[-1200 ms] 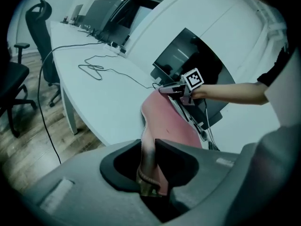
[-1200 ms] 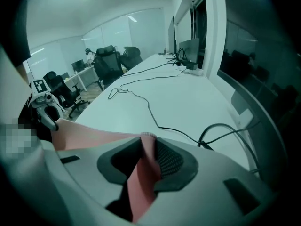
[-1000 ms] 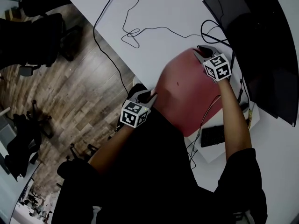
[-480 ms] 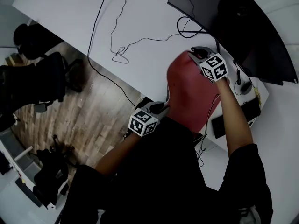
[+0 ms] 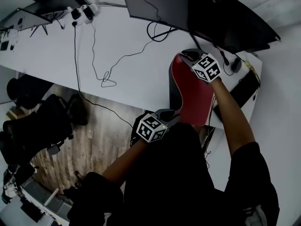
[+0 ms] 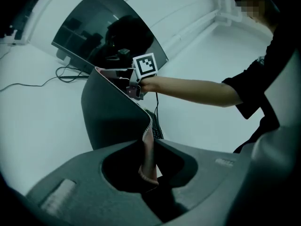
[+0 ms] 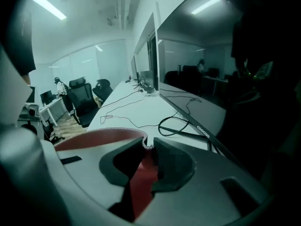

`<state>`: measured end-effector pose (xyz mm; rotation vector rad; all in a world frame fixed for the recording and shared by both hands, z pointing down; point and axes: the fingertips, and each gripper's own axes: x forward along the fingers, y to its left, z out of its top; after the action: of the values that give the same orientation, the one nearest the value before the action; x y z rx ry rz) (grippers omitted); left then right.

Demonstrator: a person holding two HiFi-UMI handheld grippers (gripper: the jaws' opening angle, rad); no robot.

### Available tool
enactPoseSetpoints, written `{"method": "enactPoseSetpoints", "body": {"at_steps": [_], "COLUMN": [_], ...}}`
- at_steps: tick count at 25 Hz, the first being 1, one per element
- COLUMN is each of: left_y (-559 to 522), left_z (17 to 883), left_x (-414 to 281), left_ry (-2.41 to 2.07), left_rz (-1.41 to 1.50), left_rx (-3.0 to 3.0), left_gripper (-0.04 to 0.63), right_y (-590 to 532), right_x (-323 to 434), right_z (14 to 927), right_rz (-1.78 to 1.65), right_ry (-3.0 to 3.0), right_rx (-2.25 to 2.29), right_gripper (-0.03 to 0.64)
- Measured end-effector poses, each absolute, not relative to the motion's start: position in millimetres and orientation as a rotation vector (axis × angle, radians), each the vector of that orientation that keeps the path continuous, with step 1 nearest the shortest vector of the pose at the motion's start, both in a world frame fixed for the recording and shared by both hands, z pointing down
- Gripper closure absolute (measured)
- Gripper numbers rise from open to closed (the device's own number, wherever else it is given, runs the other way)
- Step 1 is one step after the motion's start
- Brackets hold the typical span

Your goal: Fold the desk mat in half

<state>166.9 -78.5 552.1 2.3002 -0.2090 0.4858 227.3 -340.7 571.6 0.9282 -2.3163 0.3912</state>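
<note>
Head view: one white desk (image 5: 117,41), one curved monitor (image 5: 202,13) at back. One desk mat (image 5: 194,95), red face, dark underside, raised above desk's right end, stretched between two grippers. Left gripper (image 5: 173,115) clamps near corner. Right gripper (image 5: 186,55) jaws, just closed further, pinch far corner.
</note>
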Motion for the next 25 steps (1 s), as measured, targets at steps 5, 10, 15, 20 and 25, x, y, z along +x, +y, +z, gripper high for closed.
{"method": "enactPoseSetpoints", "body": {"at_steps": [5, 10, 15, 20, 25], "left_y": [-67.9, -55.5, -45.8, -40.6, -36.7], "left_z": [547.6, 547.7, 553.9, 564.4, 568.5], "left_x": [184.7, 197.3, 220.8, 243.1, 258.5], "left_ry": [-0.05, -0.003, -0.086, -0.233, -0.318], "left_rz": [0.514, 0.56, 0.597, 0.589, 0.615], "left_rx": [2.333, 2.344, 2.341, 2.311, 2.316], "left_gripper": [0.514, 0.514, 0.514, 0.514, 0.514], "right_y": [-331.2, -315.0, -304.9, -298.8, -291.2], "right_x": [257.2, 281.3, 305.5, 323.0, 340.9], "right_z": [562.2, 556.9, 557.4, 557.4, 571.0], "right_rz": [0.403, 0.333, 0.291, 0.189, 0.17], "right_ry": [-2.278, -2.261, -2.298, -2.342, -2.336], "right_rx": [1.055, 1.061, 1.014, 0.931, 0.851], "right_gripper": [0.56, 0.559, 0.552, 0.552, 0.545]}}
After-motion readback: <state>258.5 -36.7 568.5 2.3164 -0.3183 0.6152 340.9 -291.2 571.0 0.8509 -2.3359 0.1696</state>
